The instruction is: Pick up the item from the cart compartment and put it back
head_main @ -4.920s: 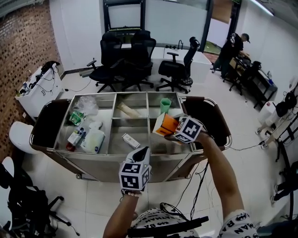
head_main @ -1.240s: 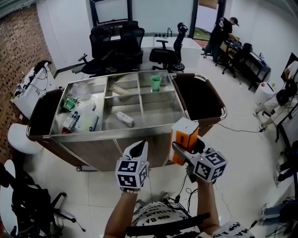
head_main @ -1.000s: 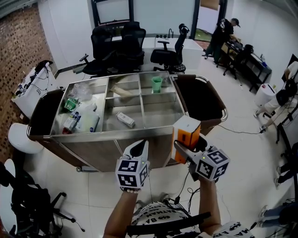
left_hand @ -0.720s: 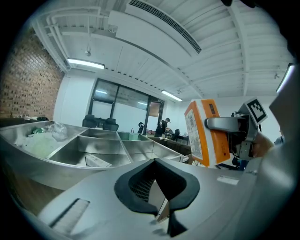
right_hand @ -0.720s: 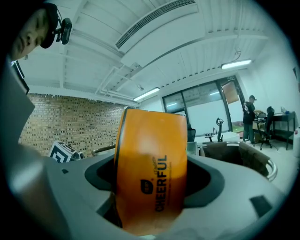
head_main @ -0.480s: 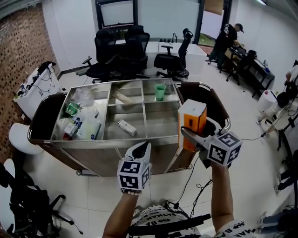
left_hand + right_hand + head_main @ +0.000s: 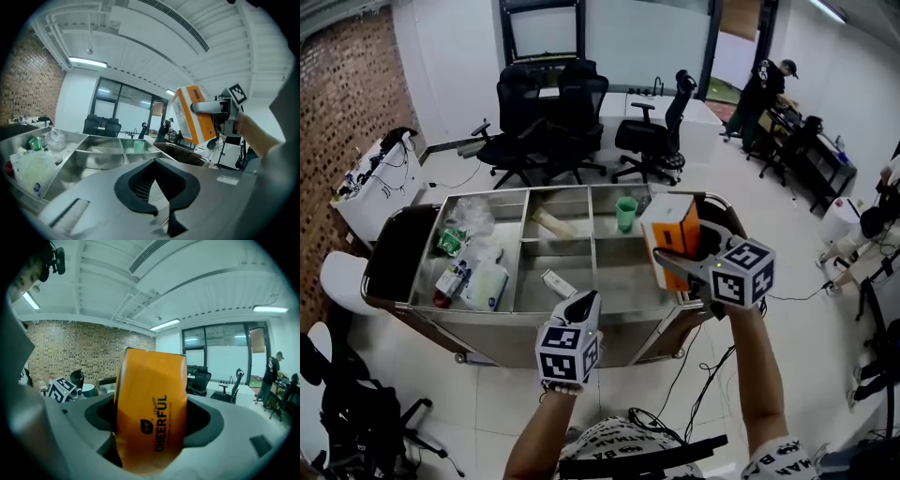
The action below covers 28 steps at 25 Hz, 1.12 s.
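Nearest the person, the left claw (image 7: 585,303) hangs short of the cart's front rim with its jaws pressed together and nothing between them. Ahead of it and to its right, the right claw (image 7: 673,260) stands wide and grips the tall orange-and-white cardboard carton (image 7: 668,228) by its 2 broad faces. The carton is upright and lifted clear of the stainless-steel cart (image 7: 534,317), seemingly over the right-hand compartments, though exactly which 1 is hard to tell from above.

Below and left of the gripped carton a small white box (image 7: 561,283) lies in the middle compartment. Just beyond the right claw a green plastic cup (image 7: 625,212) stands in the far compartment. Black office chairs (image 7: 553,112) are well beyond.

Risks, as I judge them:
- The hold looks low on a tall carton, so it may tip or slide between the pads on the way down.
- Its bottom edge may catch a divider or the rim.
- A forward drift could knock over the cup.
- Letting go high would let it topple.
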### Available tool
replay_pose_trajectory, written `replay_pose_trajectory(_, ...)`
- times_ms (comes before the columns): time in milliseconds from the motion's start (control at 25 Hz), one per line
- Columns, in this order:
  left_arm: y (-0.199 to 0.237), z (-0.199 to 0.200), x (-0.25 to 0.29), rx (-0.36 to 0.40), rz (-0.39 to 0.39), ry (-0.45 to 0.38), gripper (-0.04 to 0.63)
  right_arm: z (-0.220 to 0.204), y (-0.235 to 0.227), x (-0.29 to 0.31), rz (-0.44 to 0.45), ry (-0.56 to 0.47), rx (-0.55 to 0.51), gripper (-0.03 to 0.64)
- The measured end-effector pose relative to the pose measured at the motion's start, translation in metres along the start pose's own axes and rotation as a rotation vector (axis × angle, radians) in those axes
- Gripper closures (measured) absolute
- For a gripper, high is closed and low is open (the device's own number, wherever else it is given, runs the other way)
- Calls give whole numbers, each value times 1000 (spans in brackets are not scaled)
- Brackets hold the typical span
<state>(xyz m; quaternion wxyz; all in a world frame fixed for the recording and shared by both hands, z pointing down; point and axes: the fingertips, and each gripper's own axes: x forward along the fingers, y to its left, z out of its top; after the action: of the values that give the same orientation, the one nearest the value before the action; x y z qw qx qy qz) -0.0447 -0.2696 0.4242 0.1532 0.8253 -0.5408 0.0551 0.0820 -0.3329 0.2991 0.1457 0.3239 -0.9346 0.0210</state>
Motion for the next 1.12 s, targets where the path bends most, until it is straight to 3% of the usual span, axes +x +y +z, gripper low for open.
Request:
replay_pose_trajectory(360, -4, 16, 15, 16, -24, -2, 594, 1, -22, 55, 96, 227, -207, 213)
replay_pose_trajectory(640, 2, 6, 19, 2, -16, 24, 594, -71, -22, 100, 208, 548, -483, 216)
replay_pose_trajectory(880, 4, -2, 19, -5, -6, 42, 594, -143, -13, 121, 337, 725, -528, 215)
replay_pose_trajectory(1120, 7, -8, 16, -18, 1, 45, 594, -189, -11, 125, 417, 857, -547, 213)
